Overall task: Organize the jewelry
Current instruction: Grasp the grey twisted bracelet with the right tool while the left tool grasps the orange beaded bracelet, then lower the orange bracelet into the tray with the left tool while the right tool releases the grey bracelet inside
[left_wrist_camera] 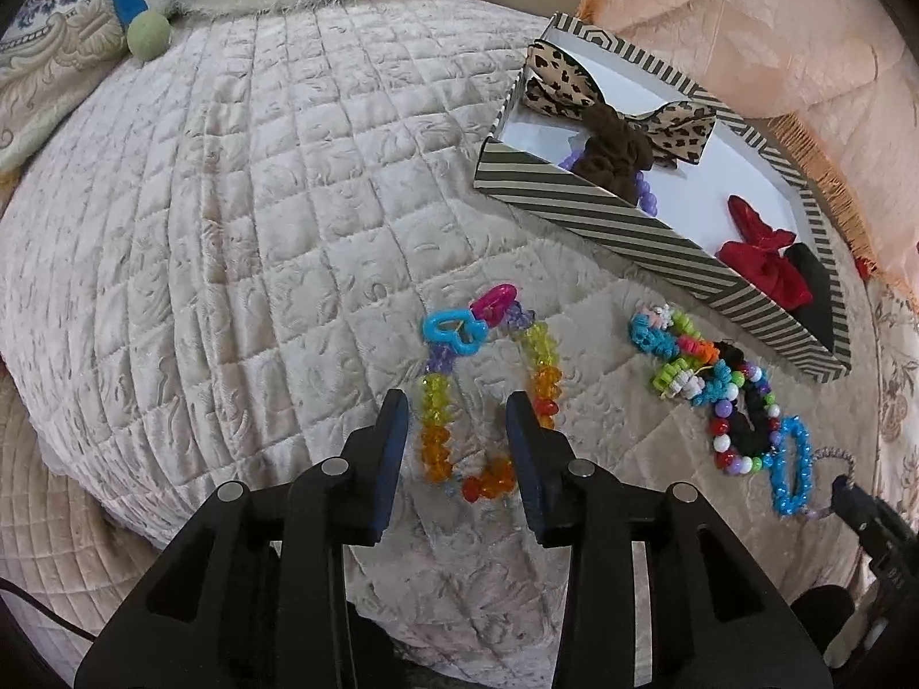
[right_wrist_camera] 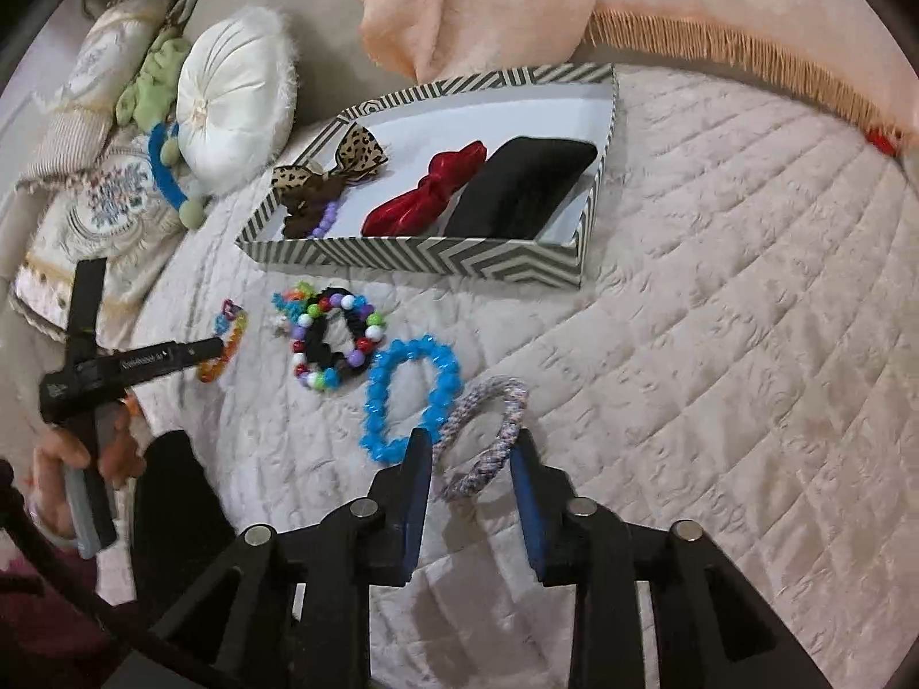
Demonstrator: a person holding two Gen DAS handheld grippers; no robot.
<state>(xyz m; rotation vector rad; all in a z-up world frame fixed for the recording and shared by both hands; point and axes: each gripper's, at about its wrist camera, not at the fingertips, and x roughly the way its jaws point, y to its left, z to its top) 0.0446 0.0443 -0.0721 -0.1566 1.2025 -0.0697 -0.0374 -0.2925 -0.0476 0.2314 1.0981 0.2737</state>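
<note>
My left tongs open over the rainbow bead bracelet on the bed, right tongs open astride the lilac braided ring

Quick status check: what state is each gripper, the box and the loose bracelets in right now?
Left gripper: open, straddling the rainbow bead bracelet.
Right gripper: open around the braided lilac band.
Striped box: open, partly filled.
Blue bracelet: loose on the quilt.

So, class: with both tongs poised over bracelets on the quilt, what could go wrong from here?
1. The right tongs straddle the lilac braided band beside the blue beaded bracelet; closing might snag both.
2. The left tongs enclose only part of the rainbow bead strand, which may slip or drag.
</note>
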